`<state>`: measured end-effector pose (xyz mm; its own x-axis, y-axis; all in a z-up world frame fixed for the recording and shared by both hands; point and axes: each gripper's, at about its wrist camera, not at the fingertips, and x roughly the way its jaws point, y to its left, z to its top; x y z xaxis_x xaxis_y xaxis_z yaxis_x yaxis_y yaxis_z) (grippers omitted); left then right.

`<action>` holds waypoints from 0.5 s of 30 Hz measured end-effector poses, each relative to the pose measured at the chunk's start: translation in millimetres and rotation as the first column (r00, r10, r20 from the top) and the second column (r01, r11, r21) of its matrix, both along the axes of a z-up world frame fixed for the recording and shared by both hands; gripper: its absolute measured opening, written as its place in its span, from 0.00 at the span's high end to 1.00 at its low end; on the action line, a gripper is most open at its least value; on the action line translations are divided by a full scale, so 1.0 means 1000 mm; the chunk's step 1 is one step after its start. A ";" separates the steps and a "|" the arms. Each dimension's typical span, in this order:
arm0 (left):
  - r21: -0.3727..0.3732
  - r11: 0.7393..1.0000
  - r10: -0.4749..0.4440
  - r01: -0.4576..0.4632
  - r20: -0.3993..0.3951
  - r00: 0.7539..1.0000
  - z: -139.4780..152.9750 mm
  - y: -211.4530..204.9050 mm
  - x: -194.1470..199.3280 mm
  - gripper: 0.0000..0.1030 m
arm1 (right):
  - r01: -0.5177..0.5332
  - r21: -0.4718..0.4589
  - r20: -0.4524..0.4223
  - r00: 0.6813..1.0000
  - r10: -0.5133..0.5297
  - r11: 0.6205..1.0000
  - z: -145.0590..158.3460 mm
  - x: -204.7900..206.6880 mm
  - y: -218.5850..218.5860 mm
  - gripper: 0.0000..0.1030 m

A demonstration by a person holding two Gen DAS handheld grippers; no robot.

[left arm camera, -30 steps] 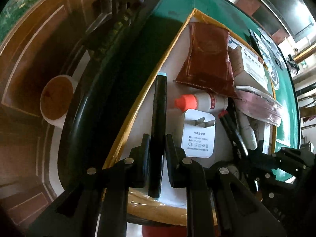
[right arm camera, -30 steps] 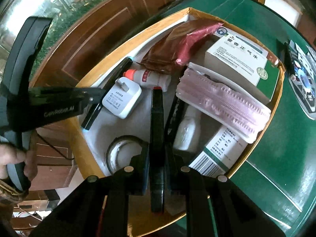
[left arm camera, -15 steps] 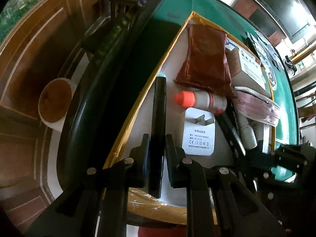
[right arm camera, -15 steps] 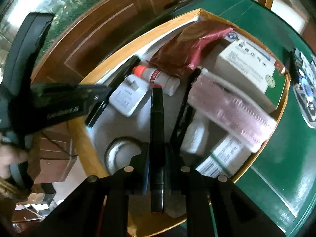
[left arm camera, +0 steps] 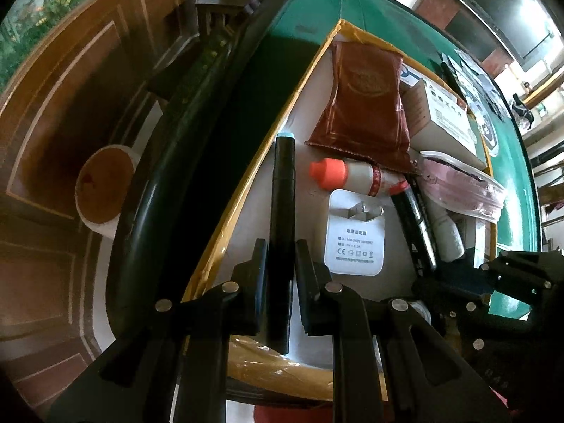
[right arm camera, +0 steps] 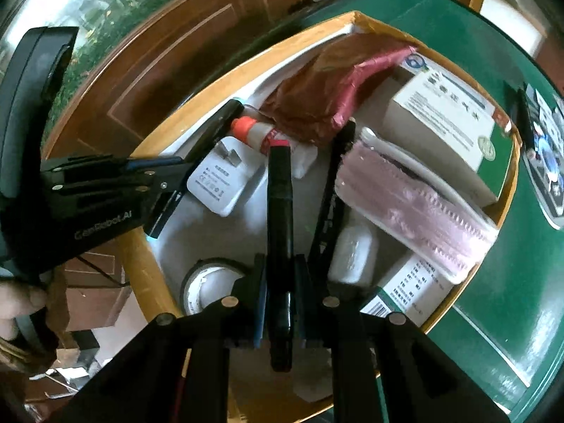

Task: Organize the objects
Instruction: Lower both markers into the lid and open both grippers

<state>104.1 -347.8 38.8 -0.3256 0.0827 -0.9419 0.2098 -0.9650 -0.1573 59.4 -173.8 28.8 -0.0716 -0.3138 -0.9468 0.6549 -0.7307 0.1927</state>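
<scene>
A yellow-rimmed cardboard box [left arm camera: 246, 183] on a green table holds several items. My left gripper [left arm camera: 280, 246] is shut on a black marker with a light-blue tip [left arm camera: 282, 190], held along the box's left wall. My right gripper [right arm camera: 280, 264] is shut on a black marker with a red tip [right arm camera: 280, 190], held over the box's middle; that marker also shows in the left wrist view [left arm camera: 412, 218]. The left gripper shows in the right wrist view [right arm camera: 165, 190] at the box's left edge.
In the box lie a white charger plug [left arm camera: 354, 236], an orange-capped bottle [left arm camera: 347, 176], a dark red pouch [left arm camera: 366, 98], a pink zip pouch [right arm camera: 412, 204], white medicine boxes [right arm camera: 447, 120], a tape roll [right arm camera: 208, 289] and a white bottle [right arm camera: 352, 250]. A bin [left arm camera: 102, 190] stands on the floor.
Both grippers have moved slightly with their markers; the box contents have drifted a little in both views. Both grips are unchanged.
</scene>
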 end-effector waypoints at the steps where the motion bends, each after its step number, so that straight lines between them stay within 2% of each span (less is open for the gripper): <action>1: -0.006 1.000 -0.002 0.002 -0.002 1.000 0.000 0.001 0.000 0.86 | -0.004 -0.002 -0.002 1.000 0.004 1.000 0.001 0.000 0.003 0.87; 15: -0.060 0.998 -0.011 0.007 -0.069 0.998 0.019 0.014 0.005 0.85 | 0.016 -0.044 -0.012 1.000 -0.016 0.999 0.014 0.006 0.017 0.87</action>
<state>109.0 -333.3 58.0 -0.3896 0.0299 -0.9205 0.1918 -0.9749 -0.1128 65.2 -156.7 42.5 -0.0882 -0.3541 -0.9310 0.6456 -0.7321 0.2173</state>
